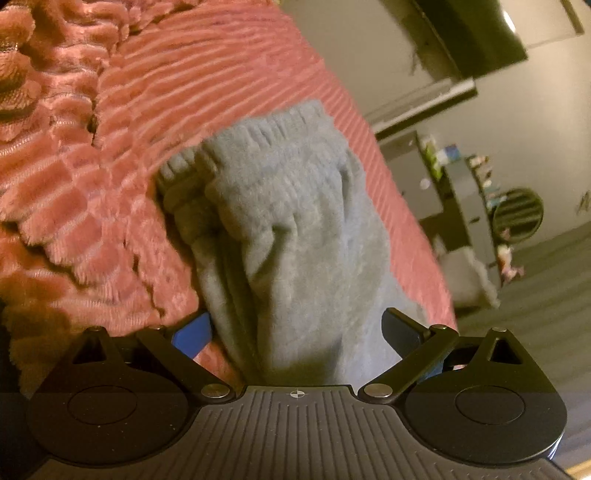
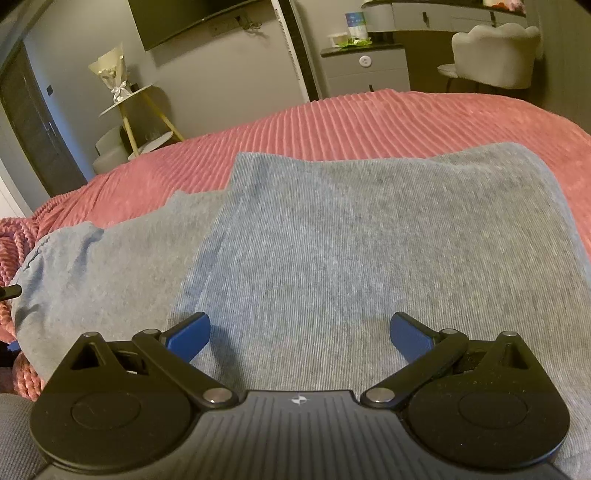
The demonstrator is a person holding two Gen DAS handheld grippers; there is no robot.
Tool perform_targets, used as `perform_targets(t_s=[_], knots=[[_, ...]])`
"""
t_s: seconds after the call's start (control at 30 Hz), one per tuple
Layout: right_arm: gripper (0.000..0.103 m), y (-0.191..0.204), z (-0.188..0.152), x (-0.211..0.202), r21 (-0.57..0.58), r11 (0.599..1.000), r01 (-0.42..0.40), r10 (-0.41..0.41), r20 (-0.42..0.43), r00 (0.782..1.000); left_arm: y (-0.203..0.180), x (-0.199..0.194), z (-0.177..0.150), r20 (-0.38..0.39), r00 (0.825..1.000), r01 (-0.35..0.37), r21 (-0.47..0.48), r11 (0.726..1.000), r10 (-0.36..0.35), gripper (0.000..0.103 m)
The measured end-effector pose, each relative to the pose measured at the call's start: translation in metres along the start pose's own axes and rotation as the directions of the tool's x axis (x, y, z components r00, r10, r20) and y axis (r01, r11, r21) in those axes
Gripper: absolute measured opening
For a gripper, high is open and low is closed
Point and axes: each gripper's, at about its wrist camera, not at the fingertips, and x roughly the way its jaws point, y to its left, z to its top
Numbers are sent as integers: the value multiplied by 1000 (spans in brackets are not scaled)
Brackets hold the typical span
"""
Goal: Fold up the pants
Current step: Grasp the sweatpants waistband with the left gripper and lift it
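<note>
Grey sweatpants (image 2: 332,240) look about half folded on the pink bedspread (image 2: 369,118), one layer already over, and both the left gripper (image 1: 295,332) and right gripper (image 2: 299,332) sit wide apart, gripping nothing.

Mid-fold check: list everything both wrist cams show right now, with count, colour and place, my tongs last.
Pants: one pair, grey, laid on the bed, a folded layer on top; a bunched ribbed end rises between the left fingers.
Blanket: one, pink ribbed plush, covering the bed, rumpled at the left.
TV: one, dark, on the wall.
Chair: one, pale, at the vanity, far right.
Side table: one, white with wooden legs, by the wall, holding a wrapped bouquet.
Cabinet: one, grey, past the bed.
Left tongs: black with blue pads, open, astride the pants.
Right tongs: black with blue pads, open, over the flat pants.
</note>
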Motion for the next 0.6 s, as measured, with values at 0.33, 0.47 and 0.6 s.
perform_targets(t_s=[0.33, 0.47, 0.6], knots=[[103, -1, 1, 1, 12, 1000, -4, 4, 7, 1000, 10, 12, 10, 109, 990, 87, 38, 996, -90, 97], [103, -8, 0, 1, 54, 998, -30, 28, 28, 999, 14, 19, 17, 129, 988, 90, -19, 996, -87, 101], [103, -17, -2, -1, 113, 992, -64, 56, 67, 996, 10, 20, 18, 151, 984, 95, 5, 995, -95, 101]])
